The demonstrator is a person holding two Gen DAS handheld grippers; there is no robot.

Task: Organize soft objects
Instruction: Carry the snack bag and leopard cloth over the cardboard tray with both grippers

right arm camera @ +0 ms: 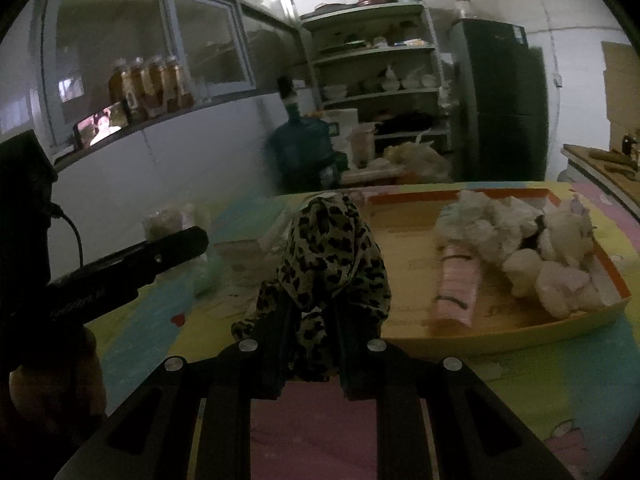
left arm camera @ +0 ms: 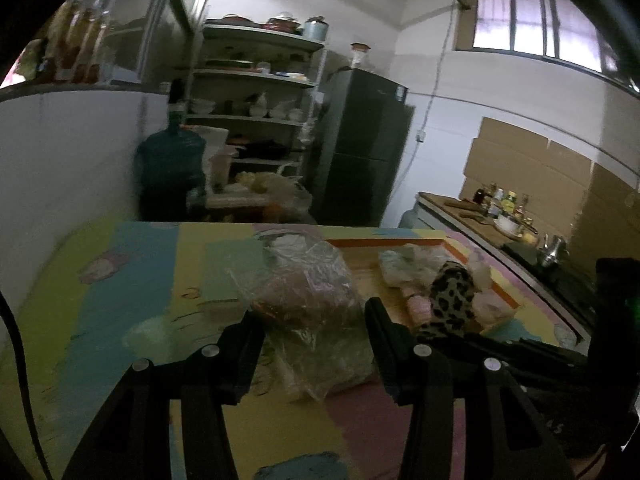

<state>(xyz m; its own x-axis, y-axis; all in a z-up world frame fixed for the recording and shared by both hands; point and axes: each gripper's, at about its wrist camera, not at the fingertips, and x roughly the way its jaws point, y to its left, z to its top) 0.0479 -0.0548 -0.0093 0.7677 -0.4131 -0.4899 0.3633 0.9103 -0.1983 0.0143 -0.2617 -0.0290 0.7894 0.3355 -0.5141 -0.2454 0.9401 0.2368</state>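
1. Clamping a leopard-print cloth (right arm camera: 332,256), the right gripper (right arm camera: 310,344) has its jaws pressed together on the fabric at the lower middle of the right wrist view; the cloth bunches upward and drapes over the fingertips.
2. Left gripper (left arm camera: 316,344), at the lower middle of its own view, stands with jaws apart and nothing pinched; a crinkled clear plastic bag (left arm camera: 308,300) lies on the mat between and beyond the fingers, and whether the pads touch it I cannot tell.
3. To do this step well (judging it as carrying the cloth to the tray), keep the pinch firm, lift the trailing folds clear of the near rim, and let go only once the bulk hangs over the tray floor.
4. The free gripper should stay wide of the cloth so the loose ends do not snag on it.
5. An orange-rimmed tray (right arm camera: 500,334) sits at centre right of the right wrist view, on the colourful mat (right arm camera: 132,320).
6. Inside the tray lie white plush toys (right arm camera: 520,240) heaped toward its right side and a pink striped item (right arm camera: 456,284) just left of them; its left half is bare.
7. Contents of the plastic bag look brownish but are too blurred to name.
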